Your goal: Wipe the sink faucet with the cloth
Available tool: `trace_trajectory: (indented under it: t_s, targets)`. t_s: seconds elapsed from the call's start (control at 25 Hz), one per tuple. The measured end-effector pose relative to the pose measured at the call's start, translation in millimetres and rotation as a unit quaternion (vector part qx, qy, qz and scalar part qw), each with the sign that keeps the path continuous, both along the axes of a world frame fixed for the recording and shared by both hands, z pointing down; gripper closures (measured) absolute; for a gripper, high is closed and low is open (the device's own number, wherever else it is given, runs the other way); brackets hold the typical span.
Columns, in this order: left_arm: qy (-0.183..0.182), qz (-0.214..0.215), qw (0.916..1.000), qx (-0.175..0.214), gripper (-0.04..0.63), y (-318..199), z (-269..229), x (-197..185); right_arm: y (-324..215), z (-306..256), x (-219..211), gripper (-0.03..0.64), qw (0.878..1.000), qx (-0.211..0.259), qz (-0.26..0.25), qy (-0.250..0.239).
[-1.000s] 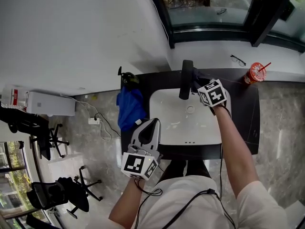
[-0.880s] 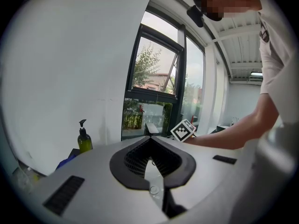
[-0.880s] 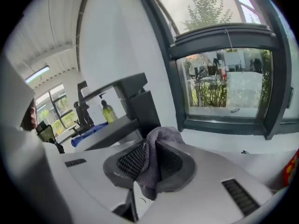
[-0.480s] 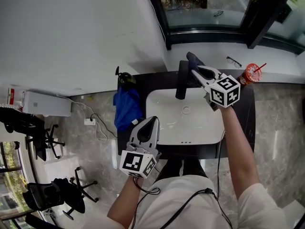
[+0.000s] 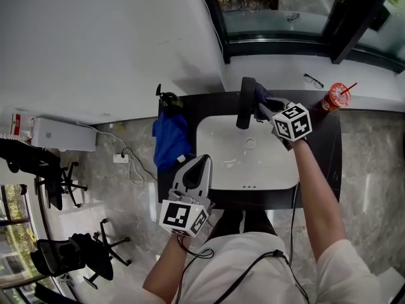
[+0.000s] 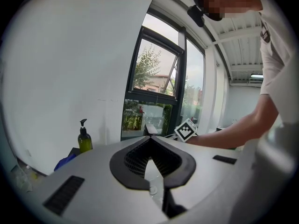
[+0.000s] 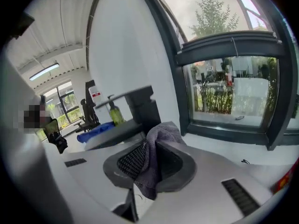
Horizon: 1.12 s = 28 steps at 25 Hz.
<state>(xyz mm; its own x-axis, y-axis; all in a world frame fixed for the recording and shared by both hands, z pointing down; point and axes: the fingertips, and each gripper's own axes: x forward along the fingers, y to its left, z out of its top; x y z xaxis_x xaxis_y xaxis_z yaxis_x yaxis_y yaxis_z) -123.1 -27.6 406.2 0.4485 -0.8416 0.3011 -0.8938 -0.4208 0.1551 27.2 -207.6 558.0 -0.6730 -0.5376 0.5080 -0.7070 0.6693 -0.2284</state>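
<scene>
Cloth (image 7: 153, 164) pinched in right gripper (image 5: 264, 110) jaws, held just beside faucet (image 5: 245, 104), upper centre, to wipe it; left gripper (image 5: 202, 163) jaws closed, empty, parked clear.

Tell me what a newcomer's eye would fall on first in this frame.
The right hand-held gripper, its jaws clamped on a grey cloth, is held up beside the tall black faucet at the back of the white sink. Bright blue fabric hangs at the sink's left, and a red cup with a straw stands at the far right by the window.
</scene>
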Motion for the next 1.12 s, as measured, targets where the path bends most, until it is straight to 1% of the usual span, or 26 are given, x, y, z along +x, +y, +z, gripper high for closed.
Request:
trace_trajectory:
  t_s: [0.08, 0.16, 0.2, 0.28, 0.36, 0.44, 0.52, 0.6, 0.64, 0.76, 0.84, 0.96, 1.12]
  targets:
    - [-0.002, -0.002, 1.0, -0.002, 0.603, 1.0, 1.0, -1.7, 5.0, 24.4, -3.5, 0.561, 0.999, -0.026, -0.008, 0.024]
    - [-0.003, -0.004, 1.0, -0.002, 0.603, 1.1, 0.9, -3.2, 9.1, 37.3, -6.6, 0.561, 0.999, -0.043, -0.012, 0.03]
    - [-0.004, -0.004, 1.0, -0.002, 0.603, 0.8, 0.6, -3.5, 9.9, 38.4, -8.1, 0.561, 0.999, -0.047, -0.012, 0.025]
    - [-0.003, -0.004, 1.0, -0.001, 0.603, -0.2, 0.1, -3.3, 8.3, 31.6, -10.5, 0.561, 0.999, -0.044, -0.008, 0.0]
    - [-0.003, -0.003, 1.0, 0.0, 0.603, -1.4, -0.2, -2.5, 3.7, 13.2, -10.9, 0.561, 0.999, -0.027, 0.0, -0.037]
    - [-0.003, -0.002, 1.0, 0.0, 0.603, -2.8, -0.1, -1.3, -2.1, -16.5, -8.4, 0.561, 0.997, 0.002, 0.006, -0.077]
    - [-0.002, 0.0, 1.0, -0.001, 0.603, -4.2, 0.8, 0.0, -7.7, -51.2, -5.4, 0.561, 0.993, 0.035, 0.008, -0.116]
    - [0.0, 0.002, 1.0, 0.0, 0.603, -5.5, 0.9, 3.0, -11.0, -83.7, -3.6, 0.561, 0.988, 0.065, 0.002, -0.141]
    - [0.002, 0.004, 1.0, 0.001, 0.603, -6.1, 0.4, 4.9, -11.8, -96.2, -3.3, 0.561, 0.986, 0.077, -0.003, -0.145]
    - [0.003, 0.006, 1.0, 0.002, 0.603, -7.4, -0.7, 8.3, -13.0, -106.5, -4.1, 0.561, 0.988, 0.093, -0.016, -0.122]
    - [0.004, 0.007, 1.0, 0.002, 0.603, -7.6, -0.6, 8.4, -12.7, -90.6, -3.1, 0.561, 0.992, 0.082, -0.016, -0.097]
    - [0.0, 0.004, 1.0, 0.0, 0.603, -7.1, -0.2, 6.4, -6.9, -47.0, 0.4, 0.561, 0.997, 0.042, -0.011, -0.063]
    - [-0.003, 0.001, 1.0, -0.002, 0.603, -4.7, 0.5, 3.3, 9.5, 5.7, -4.9, 0.561, 0.999, -0.016, -0.023, -0.034]
